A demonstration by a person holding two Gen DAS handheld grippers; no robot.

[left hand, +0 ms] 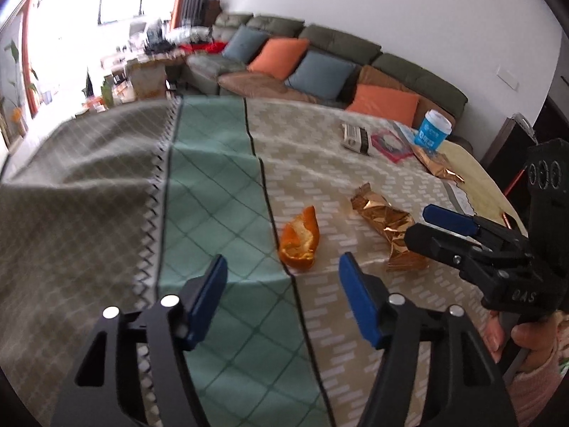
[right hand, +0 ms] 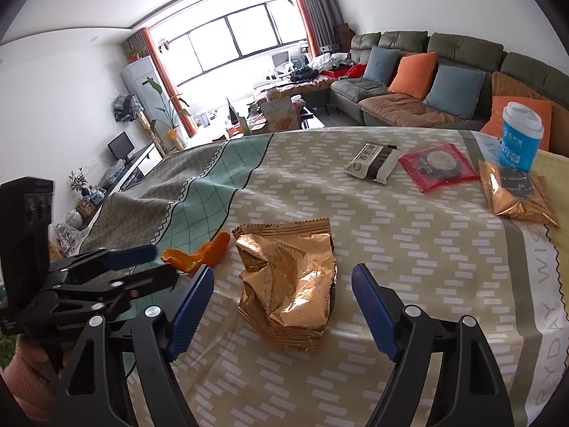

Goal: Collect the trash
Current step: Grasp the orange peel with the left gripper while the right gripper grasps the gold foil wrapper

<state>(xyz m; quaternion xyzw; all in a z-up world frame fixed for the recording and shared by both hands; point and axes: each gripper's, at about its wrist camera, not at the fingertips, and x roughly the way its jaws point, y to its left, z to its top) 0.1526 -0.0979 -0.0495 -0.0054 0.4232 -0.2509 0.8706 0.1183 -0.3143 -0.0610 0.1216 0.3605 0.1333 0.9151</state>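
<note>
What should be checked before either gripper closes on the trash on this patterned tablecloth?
1. Left gripper jaws apart, nothing between: ok.
2. Right gripper jaws apart, empty: ok.
3. Crumpled gold foil wrapper centred ahead of the right gripper: ok.
4. Curled orange peel ahead of the left gripper, lined up between its fingers: ok.
5. Peel and wrapper apart, so that each can be taken alone: ok.
6. Trash bin to drop into: cannot tell, none in view.
</note>
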